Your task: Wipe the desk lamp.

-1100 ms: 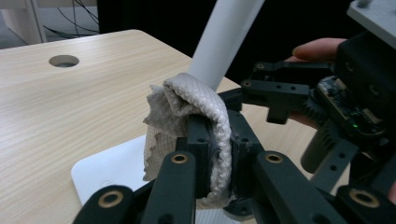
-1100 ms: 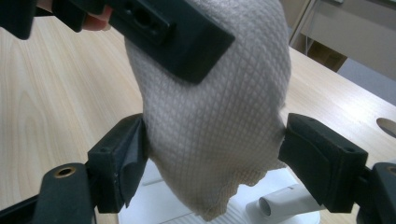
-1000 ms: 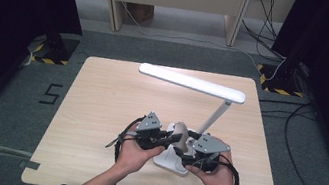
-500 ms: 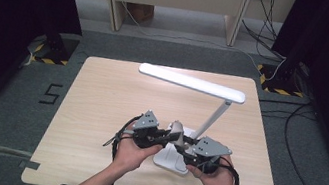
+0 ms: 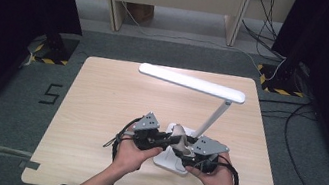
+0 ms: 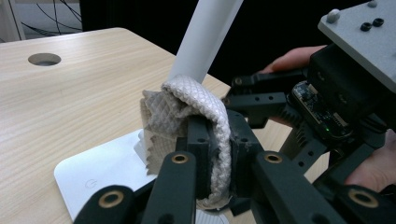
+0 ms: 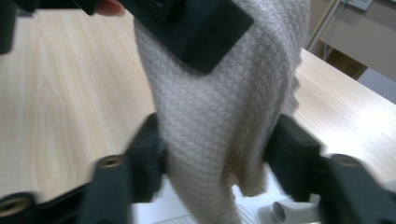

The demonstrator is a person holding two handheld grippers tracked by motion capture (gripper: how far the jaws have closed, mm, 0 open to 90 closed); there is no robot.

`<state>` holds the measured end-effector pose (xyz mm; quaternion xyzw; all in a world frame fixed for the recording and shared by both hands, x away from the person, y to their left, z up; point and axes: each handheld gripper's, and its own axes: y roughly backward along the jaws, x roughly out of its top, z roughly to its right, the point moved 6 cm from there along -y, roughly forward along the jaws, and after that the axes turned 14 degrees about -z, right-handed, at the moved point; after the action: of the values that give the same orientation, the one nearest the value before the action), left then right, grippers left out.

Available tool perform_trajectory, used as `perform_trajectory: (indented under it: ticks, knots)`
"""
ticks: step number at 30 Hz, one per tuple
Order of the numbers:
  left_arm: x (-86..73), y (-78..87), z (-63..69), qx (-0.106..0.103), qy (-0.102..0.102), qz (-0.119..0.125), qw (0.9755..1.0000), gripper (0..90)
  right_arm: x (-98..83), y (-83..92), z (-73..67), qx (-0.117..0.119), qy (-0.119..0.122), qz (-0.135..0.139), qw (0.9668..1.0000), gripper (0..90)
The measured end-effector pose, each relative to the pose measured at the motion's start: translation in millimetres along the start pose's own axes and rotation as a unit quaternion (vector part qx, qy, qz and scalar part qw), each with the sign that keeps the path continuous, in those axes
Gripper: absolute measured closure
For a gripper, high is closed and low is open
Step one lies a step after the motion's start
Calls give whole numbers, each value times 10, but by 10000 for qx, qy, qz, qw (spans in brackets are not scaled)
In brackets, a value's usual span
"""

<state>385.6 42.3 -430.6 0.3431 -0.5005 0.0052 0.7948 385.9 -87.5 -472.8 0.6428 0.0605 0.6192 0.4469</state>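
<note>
**Cloth held at the lamp base, passing between two tools**

At the left of the high view the left tool (image 5: 161, 138) sits low over the tabletop (image 5: 99, 107), its jaws pointing toward the middle. In the left gripper view its jaws are closed tight on a folded grey-white cloth (image 6: 196, 116), which bulges up and over the fingers (image 6: 198, 140) and hangs just in front of the lamp's white stem. The cloth is over the lamp base (image 6: 102, 168), near the foot of the stem; whether it presses on the base I cannot tell.

In the middle stands the lamp (image 5: 194, 84), upright, its long head reaching out over the tabletop and its flat base between the two hands.

To the right, the right tool (image 5: 188, 153) faces the left one across the cloth. In the right gripper view its jaws stand wide, one on each side of the hanging cloth (image 7: 224, 112); they have just been closing and then easing apart a little, and the pads look close to the fabric, but the blurred picture shows no clear pinch.

As I judge it, the work is wiping the lamp. The cloth is picked up and brought to the base. A regrip or handover looks to be under way, and most of the wiping of base, stem and head is probably left to do.
</note>
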Motion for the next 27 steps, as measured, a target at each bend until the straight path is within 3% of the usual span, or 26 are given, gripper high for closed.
perform_trajectory:
  ticks: [2, 3, 12, 16, 21, 23, 25, 27]
  knots:
    - [0, 21, -42, 44, 39, 38, 10000, 819, 2, 53, -4, -9, -86, 137, 9999, 559]
    - [-5, 31, -70, 24, 116, 65, 9999, 819, 3, 71, -2, -17, -99, 172, 9998, 558]
    - [12, 60, -110, 54, 163, 135, 9998, 820, 26, 153, -16, 44, -162, 339, 9993, 500]
    - [15, 67, -100, 19, 158, 137, 9998, 820, 24, 152, -2, 78, -182, 377, 9991, 524]
    - [19, 75, -75, -11, 138, 125, 9998, 821, 63, 124, 17, -28, -122, 345, 9993, 404]
    - [18, 70, -57, -64, 119, 117, 9998, 822, 67, 121, 21, -41, -85, 350, 9993, 416]
    - [16, 65, -39, -122, 120, 122, 9998, 821, 68, 117, 3, 31, 76, 252, 9996, 534]
    - [22, 65, -30, -175, 95, 144, 9997, 822, 66, 118, -8, 67, 93, 237, 9997, 587]
